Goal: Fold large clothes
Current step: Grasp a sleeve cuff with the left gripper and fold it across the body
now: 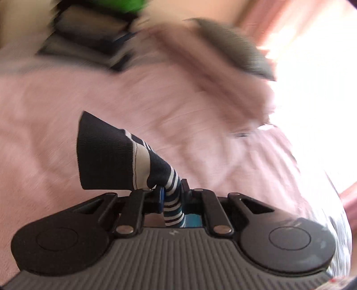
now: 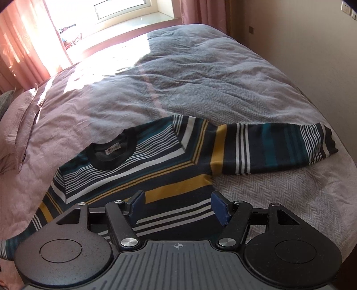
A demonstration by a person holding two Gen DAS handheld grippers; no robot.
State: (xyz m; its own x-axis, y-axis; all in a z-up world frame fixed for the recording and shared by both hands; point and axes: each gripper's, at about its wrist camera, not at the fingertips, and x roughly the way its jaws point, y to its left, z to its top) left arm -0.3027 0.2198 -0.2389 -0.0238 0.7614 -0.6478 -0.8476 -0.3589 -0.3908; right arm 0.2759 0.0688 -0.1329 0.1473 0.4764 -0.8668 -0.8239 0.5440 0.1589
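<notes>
A striped sweater (image 2: 156,169), dark navy with white, teal and mustard bands, lies flat and face up on the bed (image 2: 200,73), collar (image 2: 111,154) toward the pillows. One sleeve (image 2: 279,147) stretches out to the right. My right gripper (image 2: 178,205) hovers open just above the sweater's chest, nothing between its blue pads (image 2: 217,207). In the blurred left wrist view, my left gripper (image 1: 173,194) is shut on the other sleeve, whose dark ribbed cuff (image 1: 104,154) sticks up past the fingers above the pink bedcover (image 1: 200,133).
Pink pillows (image 2: 20,116) lie at the head of the bed on the left. A bright window (image 2: 125,9) with pink curtains (image 2: 20,46) lies beyond. A beige wall (image 2: 312,49) runs close along the bed's right side. Dark stacked items (image 1: 89,38) show at the left view's top.
</notes>
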